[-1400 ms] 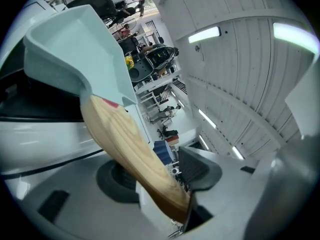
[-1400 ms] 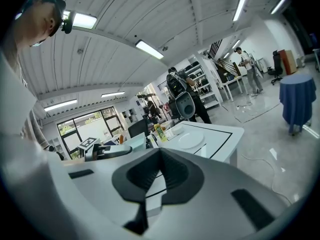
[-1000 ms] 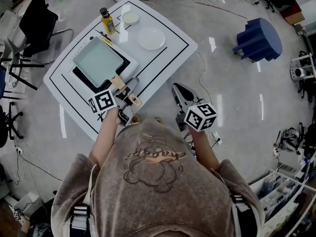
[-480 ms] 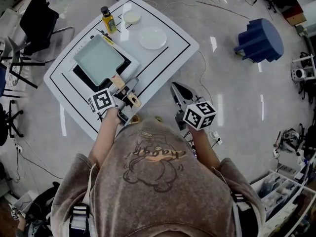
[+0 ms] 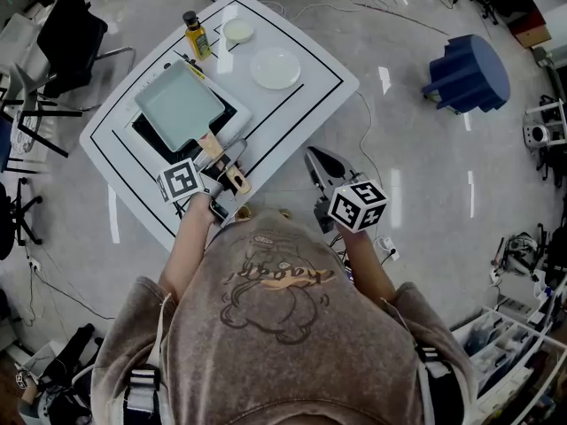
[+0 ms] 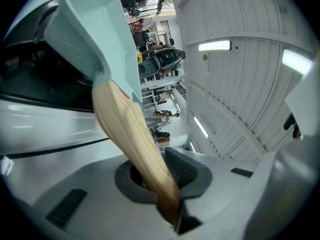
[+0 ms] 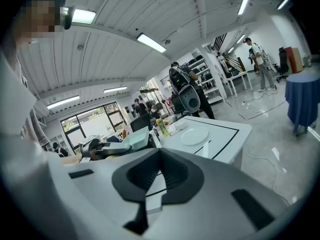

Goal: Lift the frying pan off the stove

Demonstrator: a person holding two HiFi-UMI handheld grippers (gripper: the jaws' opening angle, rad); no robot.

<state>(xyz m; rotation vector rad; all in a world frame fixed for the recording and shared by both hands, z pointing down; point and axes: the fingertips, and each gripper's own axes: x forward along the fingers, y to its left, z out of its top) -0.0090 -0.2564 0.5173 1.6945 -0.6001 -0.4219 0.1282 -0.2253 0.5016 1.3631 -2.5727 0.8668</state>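
Your left gripper has just been closing its jaws, and they now clamp narrowly on the wooden handle of the frying pan, close to the handle's near end. That handle is smooth, pale wood, rounded and slightly tapered. The pan is square, pale mint green and matte with a faint speckle, and has shallow upright walls.

From your gripper the pan reaches away to the far left. It lies over the flat black stove on the left part of the table, a glossy white top with rounded corners and black outlines. You cannot tell whether the pan's base touches the stove.

A bottle of yellow liquid with a dark cap stands upright just beside the pan's far corner. Right of it sit a small white bowl and a round white plate, both apart from the pan.

Your right gripper hangs off the table's near right edge, jaws together with nothing between them. A blue draped stand is well apart at the far right.
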